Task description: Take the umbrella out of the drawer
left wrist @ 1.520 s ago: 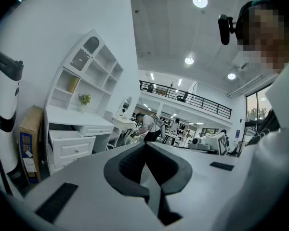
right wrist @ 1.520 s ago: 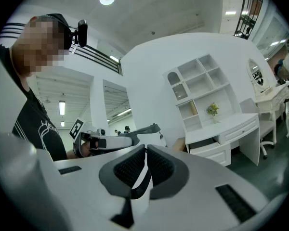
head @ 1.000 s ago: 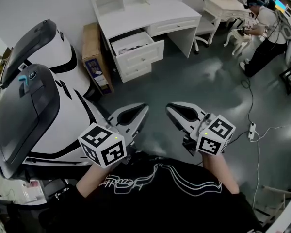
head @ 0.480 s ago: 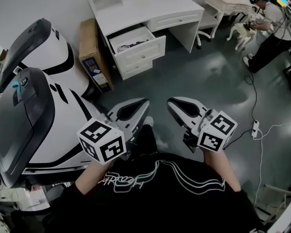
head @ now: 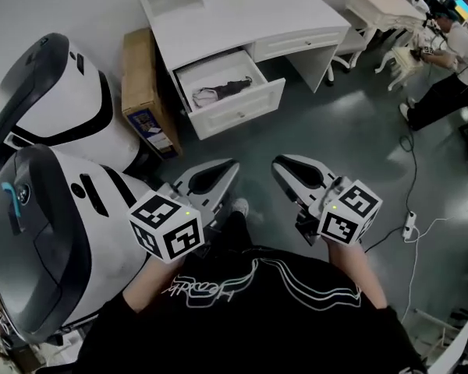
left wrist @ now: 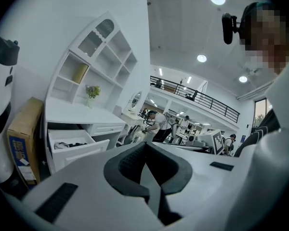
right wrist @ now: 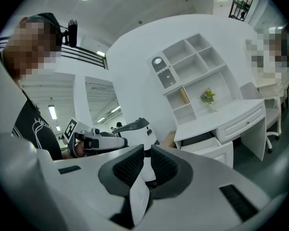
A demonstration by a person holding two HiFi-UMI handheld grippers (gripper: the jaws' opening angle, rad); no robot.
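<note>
In the open drawer of the white table, well ahead of both hands, lies the umbrella, a dark-and-pale bundle whose long axis seems to run across the drawer, side to side. The left hand-held gripper is closed on nothing, and so is the right hand-held gripper. The left is slightly nearer (the drawer sits a little to its side). The box beside the table bears a blue label, too small to read. The script on the shirt is illegible too.
</note>
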